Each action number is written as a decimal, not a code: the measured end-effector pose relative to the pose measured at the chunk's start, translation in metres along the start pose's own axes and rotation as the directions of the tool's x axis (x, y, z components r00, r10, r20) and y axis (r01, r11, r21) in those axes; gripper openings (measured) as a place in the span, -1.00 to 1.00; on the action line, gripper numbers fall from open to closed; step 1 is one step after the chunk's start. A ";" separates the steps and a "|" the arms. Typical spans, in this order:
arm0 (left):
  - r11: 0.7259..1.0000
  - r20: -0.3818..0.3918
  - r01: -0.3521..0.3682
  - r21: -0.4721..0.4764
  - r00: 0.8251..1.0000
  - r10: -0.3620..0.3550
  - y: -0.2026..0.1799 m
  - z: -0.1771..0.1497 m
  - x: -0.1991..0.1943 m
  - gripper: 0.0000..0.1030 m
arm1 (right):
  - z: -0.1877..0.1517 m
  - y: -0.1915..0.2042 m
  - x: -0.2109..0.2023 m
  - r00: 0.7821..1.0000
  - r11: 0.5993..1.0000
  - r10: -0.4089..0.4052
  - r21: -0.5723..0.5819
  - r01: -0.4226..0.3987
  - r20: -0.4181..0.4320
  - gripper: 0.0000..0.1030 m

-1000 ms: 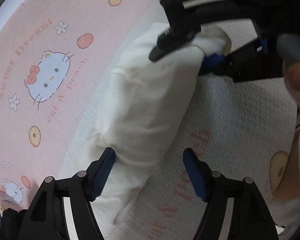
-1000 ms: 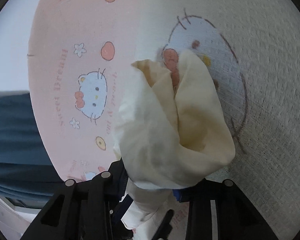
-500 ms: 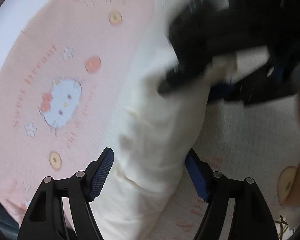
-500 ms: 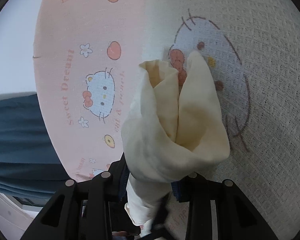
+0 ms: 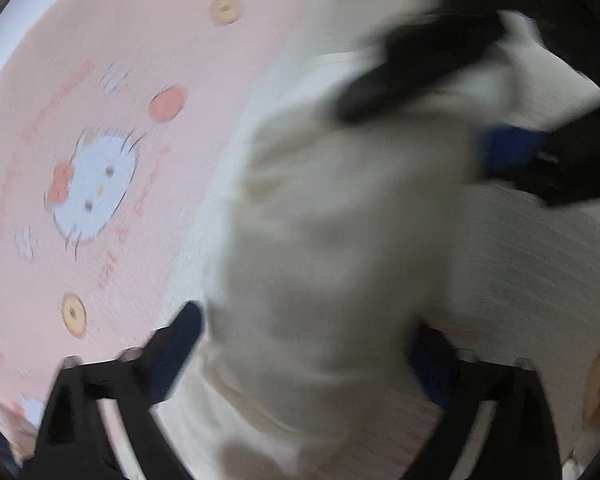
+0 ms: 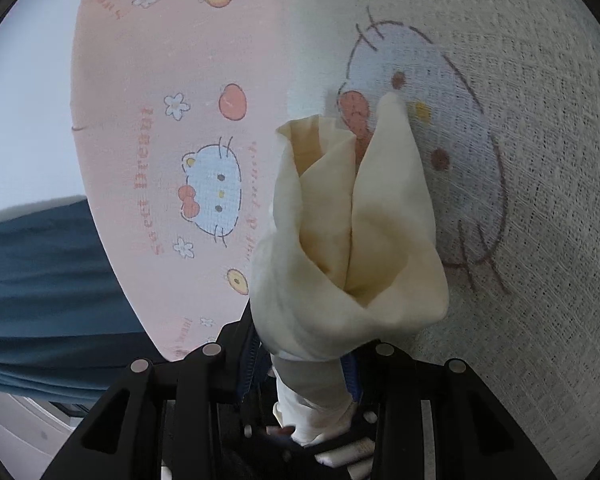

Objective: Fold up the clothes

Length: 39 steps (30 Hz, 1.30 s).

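On the pink printed bedsheet (image 5: 100,80) the left gripper (image 5: 308,344) has just been spreading its jaws wide, the cream garment (image 5: 332,220) lying loose between them, unpressed. The right gripper (image 6: 304,360) pinches a bunched end. The cloth looks light, limp and unbreakable; an edge or corner seems the best hold.

The cloth (image 5: 332,240) lies on the printed bedsheet (image 5: 112,128), running from six o'clock up toward one o'clock in the left wrist view. The left gripper (image 5: 308,344) straddles its near end; the right gripper (image 5: 452,92) sits at its far end, at one o'clock. A cartoon cat print (image 5: 92,192) lies at nine o'clock of the cloth.
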<state>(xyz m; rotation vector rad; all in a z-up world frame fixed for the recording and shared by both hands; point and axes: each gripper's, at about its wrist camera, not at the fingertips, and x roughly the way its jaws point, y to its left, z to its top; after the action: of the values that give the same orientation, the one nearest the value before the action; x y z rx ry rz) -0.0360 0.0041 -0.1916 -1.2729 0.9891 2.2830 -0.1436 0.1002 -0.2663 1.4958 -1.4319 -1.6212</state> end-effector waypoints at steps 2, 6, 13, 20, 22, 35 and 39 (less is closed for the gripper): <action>0.995 0.016 0.093 -0.048 0.996 -0.092 0.013 -0.003 0.006 1.00 | 0.000 0.002 0.000 1.000 1.000 -0.006 -0.010 0.006 -0.001 -0.33; 0.990 -0.007 0.102 -0.095 0.995 -0.103 0.009 -0.001 0.005 1.00 | 0.001 0.005 0.003 1.000 1.000 -0.012 -0.019 0.012 -0.002 -0.33; 0.976 0.053 -0.205 0.068 0.978 0.202 -0.056 0.006 -0.029 0.99 | -0.002 0.011 0.001 1.000 0.999 -0.020 -0.040 0.020 0.004 -0.28; 0.985 0.119 -0.173 0.028 0.978 0.168 -0.078 0.014 -0.048 0.99 | -0.002 0.011 0.000 0.999 0.999 0.037 -0.013 -0.037 -0.004 -0.28; 0.983 0.085 -0.185 -0.002 0.979 0.184 -0.069 0.009 -0.041 0.99 | -0.002 0.010 -0.002 0.999 0.999 0.046 -0.003 -0.046 -0.011 -0.28; 0.980 0.054 0.000 -0.201 0.999 0.011 -0.048 -0.003 -0.040 0.25 | -0.005 0.008 0.007 0.989 0.989 -0.144 -0.038 0.143 -0.023 0.55; 0.967 0.076 0.054 -0.250 0.996 -0.036 -0.047 -0.007 -0.044 0.26 | -0.001 -0.015 0.019 0.998 0.991 -0.032 0.126 0.039 -0.059 0.55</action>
<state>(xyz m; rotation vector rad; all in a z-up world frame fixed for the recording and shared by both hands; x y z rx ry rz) 0.0193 0.0332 -0.1759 -1.2854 0.6535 2.4595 -0.1437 0.0880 -0.2869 1.6338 -1.5090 -1.5200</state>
